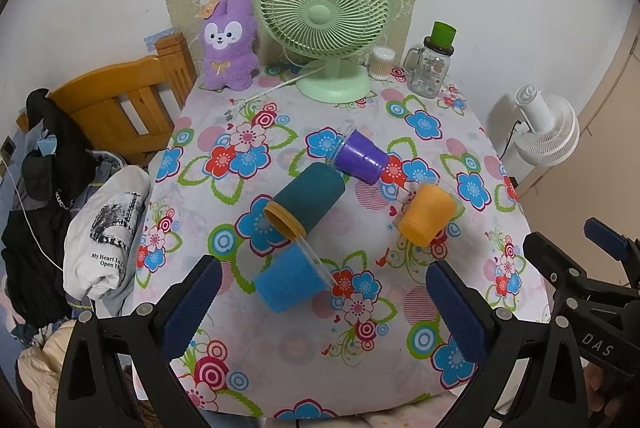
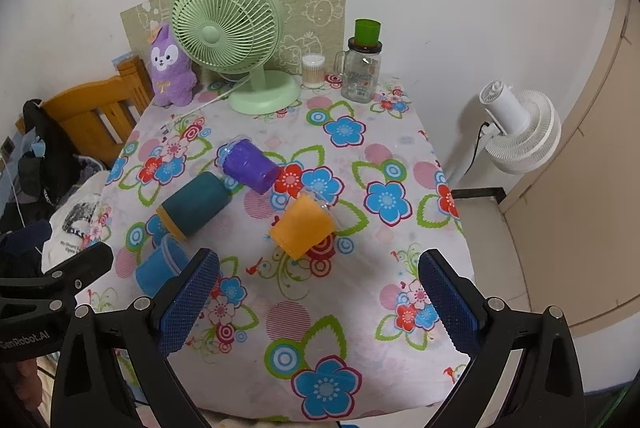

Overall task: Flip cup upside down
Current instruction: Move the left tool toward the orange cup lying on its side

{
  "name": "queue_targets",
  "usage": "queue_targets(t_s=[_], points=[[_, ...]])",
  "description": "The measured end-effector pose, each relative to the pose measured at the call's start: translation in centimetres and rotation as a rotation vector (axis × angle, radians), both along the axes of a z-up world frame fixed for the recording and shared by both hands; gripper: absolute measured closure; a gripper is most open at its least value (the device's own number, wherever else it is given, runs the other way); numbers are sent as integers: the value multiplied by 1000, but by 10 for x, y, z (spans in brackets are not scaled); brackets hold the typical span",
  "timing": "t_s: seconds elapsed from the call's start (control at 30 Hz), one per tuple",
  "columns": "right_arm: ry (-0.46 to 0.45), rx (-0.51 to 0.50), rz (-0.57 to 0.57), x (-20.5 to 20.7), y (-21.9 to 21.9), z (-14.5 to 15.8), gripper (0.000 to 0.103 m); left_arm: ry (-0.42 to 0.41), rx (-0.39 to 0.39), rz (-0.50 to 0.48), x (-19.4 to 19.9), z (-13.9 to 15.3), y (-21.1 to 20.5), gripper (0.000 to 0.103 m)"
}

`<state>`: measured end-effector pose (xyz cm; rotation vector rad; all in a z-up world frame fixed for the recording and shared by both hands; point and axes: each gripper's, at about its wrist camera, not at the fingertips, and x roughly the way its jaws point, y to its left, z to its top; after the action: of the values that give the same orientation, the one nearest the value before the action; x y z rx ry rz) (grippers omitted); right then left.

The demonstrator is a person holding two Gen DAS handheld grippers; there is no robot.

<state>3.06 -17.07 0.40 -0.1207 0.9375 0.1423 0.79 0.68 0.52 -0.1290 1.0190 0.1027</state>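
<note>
Plastic cups, four of them, are lying on their sides on a table [image 1: 500, 228] covered with a flowered cloth. A purple cup [image 1: 362, 157] is sitting around the middle, a taller teal cup [image 1: 306, 199] with a yellow rim is lying beside it toward the left edge, a blue cup [image 1: 290, 282] is resting nearest the front edge with its clear rim meeting the teal cup's mouth, and an orange cup [image 1: 426, 214] is lying toward the right edge.

The left gripper [image 1: 322, 312] is hovering above the front edge with its claw spread wide and empty, lined up roughly with the blue cup. The right gripper [image 2: 318, 308] is hovering likewise, claw wide and empty, with the orange cup [image 2: 302, 226] ahead of it.

The cups are looking light, stiff and smooth, so they are likely to roll or slip; pinching across the side wall near mid-body seems safest.

Open cloth is lying around the orange cup and along the front and right edges. The back edge is crowded: a green fan [image 1: 326, 24], a purple plush toy [image 1: 228, 44], a cotton swab tub [image 1: 383, 62] and a glass jar [image 1: 430, 70].
</note>
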Motion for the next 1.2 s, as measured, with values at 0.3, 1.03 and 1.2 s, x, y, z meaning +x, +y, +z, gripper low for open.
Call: queue_targets(t_s=[0.3,1.03,1.2], points=[[8,2,-4,2,-3,-1,2,9,18,-20,5,-2,-8,0],[85,12,13,76,-31,-13,2,100,22,-53,83,-31,-42,0],[114,4,28,100,-42,-26,2,106,20,-77,107,-45,-59,0]])
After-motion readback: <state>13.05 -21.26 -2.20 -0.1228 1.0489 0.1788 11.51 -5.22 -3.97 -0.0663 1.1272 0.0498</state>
